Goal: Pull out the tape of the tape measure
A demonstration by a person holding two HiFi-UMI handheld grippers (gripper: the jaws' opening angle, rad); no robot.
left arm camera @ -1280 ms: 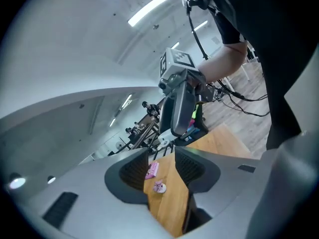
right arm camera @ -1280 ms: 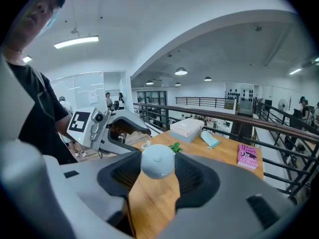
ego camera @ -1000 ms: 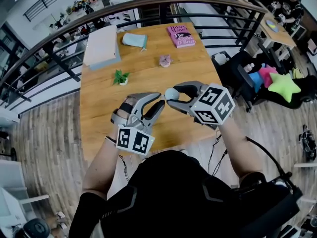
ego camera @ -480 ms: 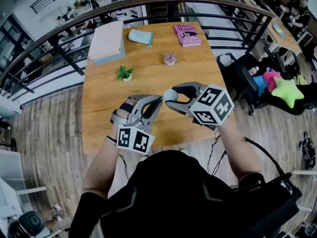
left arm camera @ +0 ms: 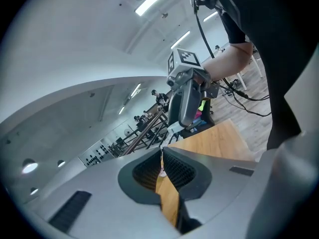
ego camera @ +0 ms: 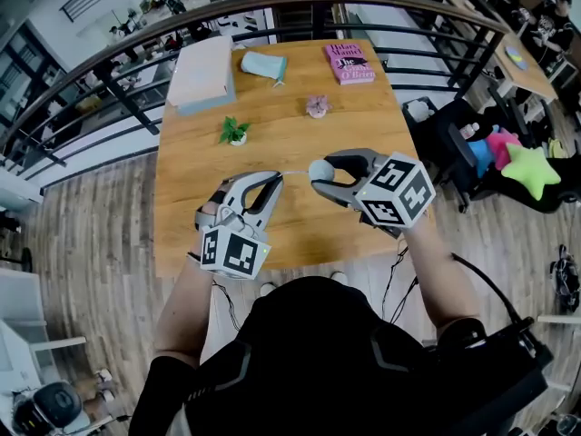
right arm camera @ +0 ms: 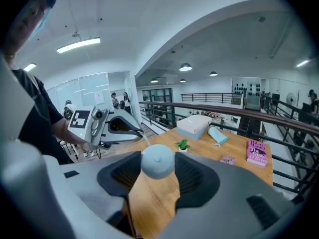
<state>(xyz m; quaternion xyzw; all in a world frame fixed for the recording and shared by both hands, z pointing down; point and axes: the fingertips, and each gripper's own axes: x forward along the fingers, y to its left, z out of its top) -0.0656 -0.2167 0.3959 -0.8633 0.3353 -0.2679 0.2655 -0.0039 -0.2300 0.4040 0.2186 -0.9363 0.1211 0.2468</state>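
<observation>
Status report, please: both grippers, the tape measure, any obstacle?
Left gripper shut on tape end. Right gripper shut on tape measure, short length out between them. Small plant beyond, not in the way.

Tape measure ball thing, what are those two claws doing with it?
A person is working two hand-held grippers over a wooden table. The right gripper clamps the small round tape measure. The left gripper is shut on the end of its thin white tape, and a short stretch of tape runs between them.
</observation>
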